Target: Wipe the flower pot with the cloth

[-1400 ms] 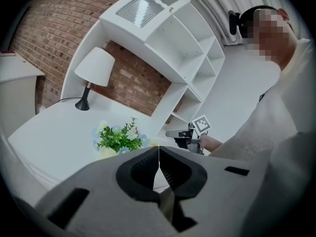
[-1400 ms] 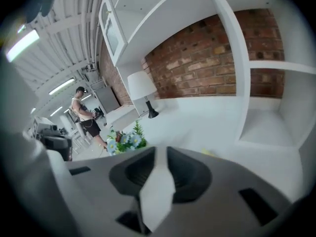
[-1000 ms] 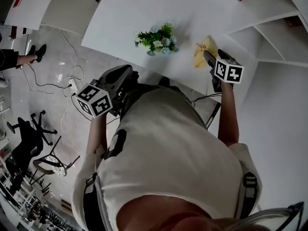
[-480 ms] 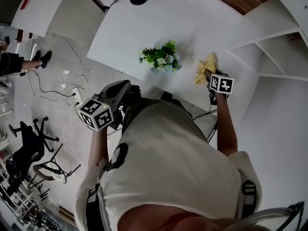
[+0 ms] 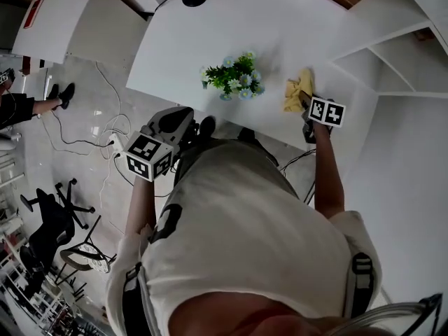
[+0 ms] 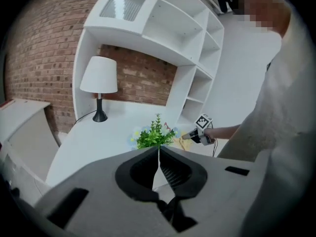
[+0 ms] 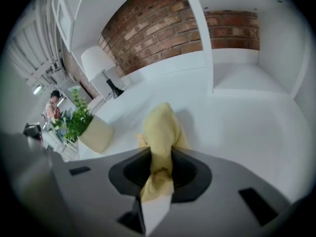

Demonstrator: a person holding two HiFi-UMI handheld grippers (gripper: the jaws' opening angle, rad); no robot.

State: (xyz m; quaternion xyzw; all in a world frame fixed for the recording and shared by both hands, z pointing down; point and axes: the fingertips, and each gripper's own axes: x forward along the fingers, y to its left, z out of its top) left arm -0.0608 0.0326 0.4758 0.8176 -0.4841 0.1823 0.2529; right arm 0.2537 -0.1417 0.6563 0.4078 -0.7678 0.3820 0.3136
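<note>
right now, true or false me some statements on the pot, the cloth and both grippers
The flower pot stands upright on the white desk. True.
The right gripper is empty. False: its fingers are closing on the yellow cloth.
The left gripper is shut and empty. True.
The yellow cloth is draped over the flower pot. False: it lies beside the pot, apart from it.

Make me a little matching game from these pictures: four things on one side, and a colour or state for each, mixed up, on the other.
Things:
1. cloth
2. pot
3. lamp
4. left gripper

Colour or state:
A. shut, nothing in it
B. yellow
C. white shade, black base
D. cream

Pairs: 1-B, 2-D, 3-C, 4-A
</note>
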